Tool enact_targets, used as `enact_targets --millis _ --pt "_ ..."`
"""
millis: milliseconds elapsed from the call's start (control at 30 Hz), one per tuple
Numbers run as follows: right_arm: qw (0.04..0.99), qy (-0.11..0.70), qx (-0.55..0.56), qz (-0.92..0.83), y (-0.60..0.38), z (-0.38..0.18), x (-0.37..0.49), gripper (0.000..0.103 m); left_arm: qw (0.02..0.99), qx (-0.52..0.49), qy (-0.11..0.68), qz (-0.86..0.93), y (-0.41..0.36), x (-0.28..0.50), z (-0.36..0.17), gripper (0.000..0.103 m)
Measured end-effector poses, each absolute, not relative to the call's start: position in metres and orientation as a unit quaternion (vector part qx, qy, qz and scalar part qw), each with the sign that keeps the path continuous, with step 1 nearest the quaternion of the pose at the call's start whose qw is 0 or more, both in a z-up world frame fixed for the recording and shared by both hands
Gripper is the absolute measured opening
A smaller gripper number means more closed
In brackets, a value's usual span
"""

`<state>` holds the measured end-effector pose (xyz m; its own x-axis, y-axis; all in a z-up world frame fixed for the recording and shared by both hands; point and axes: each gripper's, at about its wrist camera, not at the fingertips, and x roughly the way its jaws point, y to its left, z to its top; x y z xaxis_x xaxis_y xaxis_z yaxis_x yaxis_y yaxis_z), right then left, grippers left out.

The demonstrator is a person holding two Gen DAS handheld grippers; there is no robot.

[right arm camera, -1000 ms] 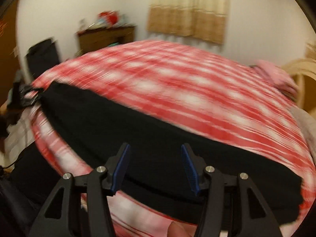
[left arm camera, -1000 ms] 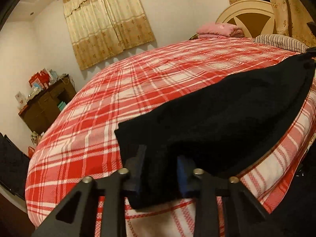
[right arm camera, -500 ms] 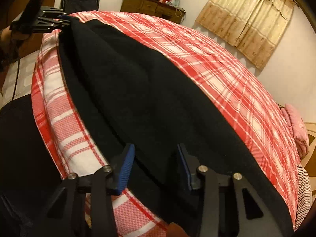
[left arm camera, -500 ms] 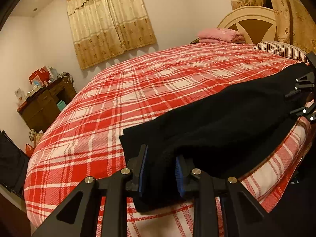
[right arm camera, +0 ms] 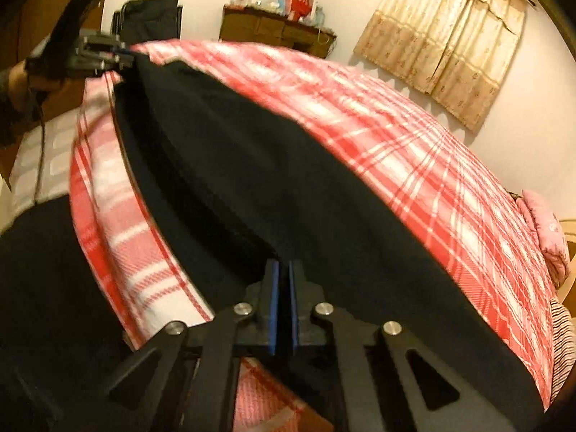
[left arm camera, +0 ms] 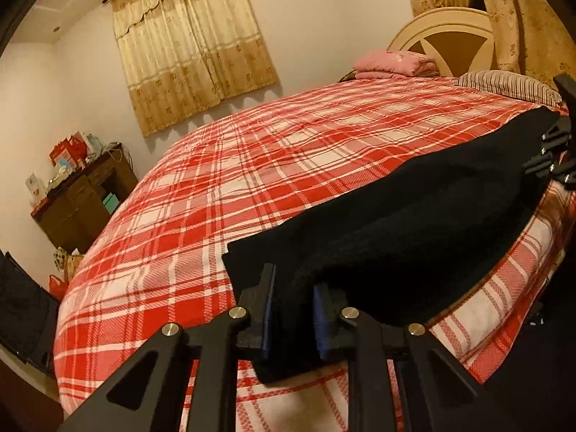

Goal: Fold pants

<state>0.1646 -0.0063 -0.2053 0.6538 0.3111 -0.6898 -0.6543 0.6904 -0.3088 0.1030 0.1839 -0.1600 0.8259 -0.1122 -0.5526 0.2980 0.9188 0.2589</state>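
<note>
Since a moment ago, the right gripper [right arm camera: 283,306] has dropped to the near edge of the pants [left arm camera: 414,223] and its jaws have just been closing; they now pinch the black cloth tight. Over on the left side, the left gripper [left arm camera: 293,318] has barely moved. Its jaws have also just been closing a little, and a thick bunch of the pants sits squeezed between its blue pads [left arm camera: 318,324]. The pants lie long and flat along the near edge of the red checked bed [left arm camera: 252,165], stretched from one gripper across to the other. At the far end of the bed sit a pink pillow [left arm camera: 392,64] and a round headboard [left arm camera: 446,32].
</note>
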Motion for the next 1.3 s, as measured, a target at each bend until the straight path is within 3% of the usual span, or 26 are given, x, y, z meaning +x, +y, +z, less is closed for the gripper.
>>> enact_targets --millis 133,333,867,1000,1067,1100,1133,1167,1200,1267,1300 --pt "0.859 0.308 -0.276 0.302 -0.007 -0.191 0.147 0.007 0.939 0.18 0.273 -0.11 0.192 0.1 -0.166 0.019" --pt "0.83 0.347 -0.319 0.297 0.004 -0.24 0.153 0.007 0.925 0.22 0.289 -0.108 0.191 0.095 -0.19 0.022" --pt "0.835 0.355 -0.29 0.303 -0.006 -0.238 0.147 0.002 0.929 0.209 0.286 -0.11 0.194 0.081 -0.196 0.022" --pt "0.834 0.356 -0.286 0.31 -0.006 -0.238 0.141 0.002 0.927 0.211 0.292 -0.101 0.195 0.07 -0.197 0.03" --pt "0.837 0.352 -0.288 0.305 -0.007 -0.24 0.142 0.002 0.924 0.222 0.299 -0.087 0.197 0.06 -0.198 0.05" --pt "0.842 0.346 -0.284 0.303 -0.008 -0.238 0.143 0.005 0.922 0.229 0.302 -0.08 0.198 0.053 -0.199 0.064" --pt "0.844 0.342 -0.281 0.301 -0.009 -0.236 0.142 0.009 0.921 0.236 0.301 -0.074 0.201 0.045 -0.2 0.067" --pt "0.846 0.34 -0.28 0.3 -0.011 -0.234 0.142 0.024 0.92 0.236 0.303 -0.071 0.204 0.04 -0.2 0.067" --pt "0.846 0.34 -0.277 0.303 -0.012 -0.231 0.141 0.045 0.92 0.232 0.307 -0.069 0.207 0.036 -0.199 0.067" --pt "0.849 0.336 -0.264 0.311 -0.016 -0.226 0.138 0.059 0.925 0.22 0.304 -0.059 0.21 0.031 -0.191 0.067" --pt "0.852 0.332 -0.256 0.313 -0.019 -0.223 0.136 0.059 0.93 0.211 0.294 -0.059 0.208 0.03 -0.184 0.067"
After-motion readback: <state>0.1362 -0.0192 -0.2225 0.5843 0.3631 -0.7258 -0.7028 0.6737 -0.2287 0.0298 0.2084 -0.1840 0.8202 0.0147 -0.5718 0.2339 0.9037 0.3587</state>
